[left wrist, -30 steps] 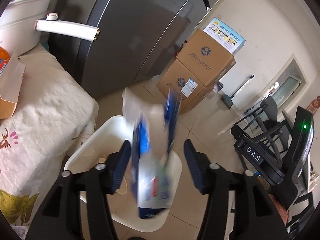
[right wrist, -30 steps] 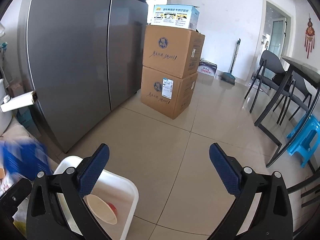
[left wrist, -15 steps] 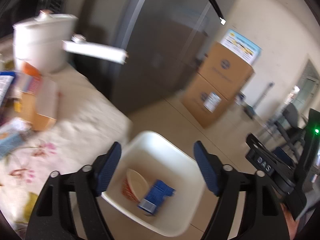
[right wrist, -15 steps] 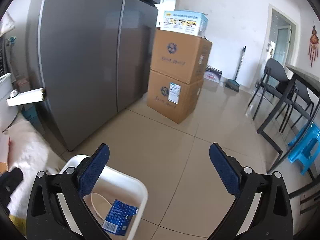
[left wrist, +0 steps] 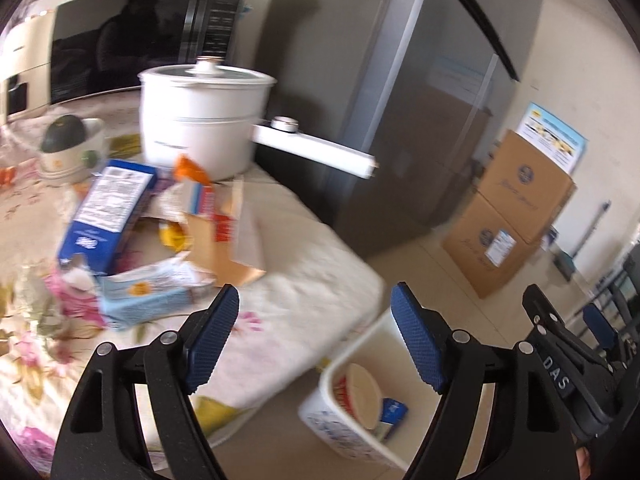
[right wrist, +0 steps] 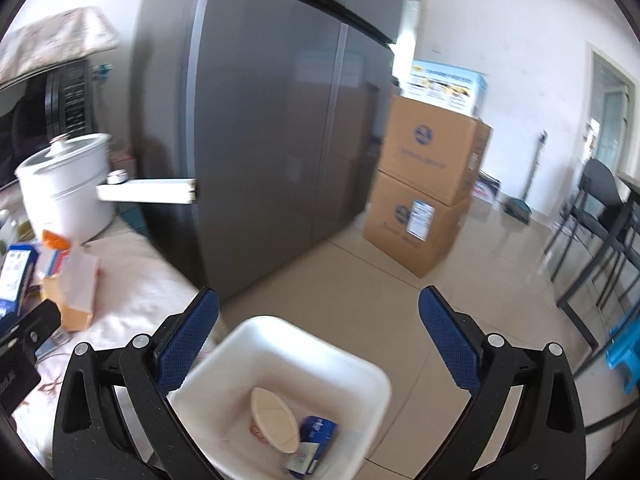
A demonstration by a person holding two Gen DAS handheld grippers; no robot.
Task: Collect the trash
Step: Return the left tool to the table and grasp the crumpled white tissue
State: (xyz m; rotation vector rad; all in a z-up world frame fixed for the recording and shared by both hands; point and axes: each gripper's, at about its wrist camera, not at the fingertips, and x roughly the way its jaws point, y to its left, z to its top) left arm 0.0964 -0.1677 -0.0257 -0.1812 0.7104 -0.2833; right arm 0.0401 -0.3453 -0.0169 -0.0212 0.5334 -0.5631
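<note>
My left gripper (left wrist: 316, 316) is open and holds nothing; it hangs over the table's right end. Trash lies ahead on the floral tablecloth (left wrist: 304, 280): a blue carton (left wrist: 108, 216), a light-blue packet (left wrist: 148, 292), an opened cardboard box (left wrist: 228, 240) and an orange wrapper (left wrist: 192, 170). On the floor beside the table stands the white bin (left wrist: 340, 412) with a paper cup (left wrist: 362, 392) and a small blue carton (left wrist: 394, 408) inside. My right gripper (right wrist: 318, 312) is open and empty above the bin (right wrist: 248, 344), where the cup (right wrist: 276, 420) and carton (right wrist: 320, 436) lie.
A white pot (left wrist: 204, 120) with a long handle (left wrist: 320, 150) stands at the table's back, with a mug (left wrist: 76, 148) to its left. A grey fridge (right wrist: 280, 128) rises behind. Stacked cardboard boxes (right wrist: 428, 184), black chairs (right wrist: 600, 216) and a blue stool (right wrist: 624, 356) stand on the tiled floor.
The blue carton has left my left gripper and dropped into the bin. Both grippers have swung left, the left one from above the bin to the table.
</note>
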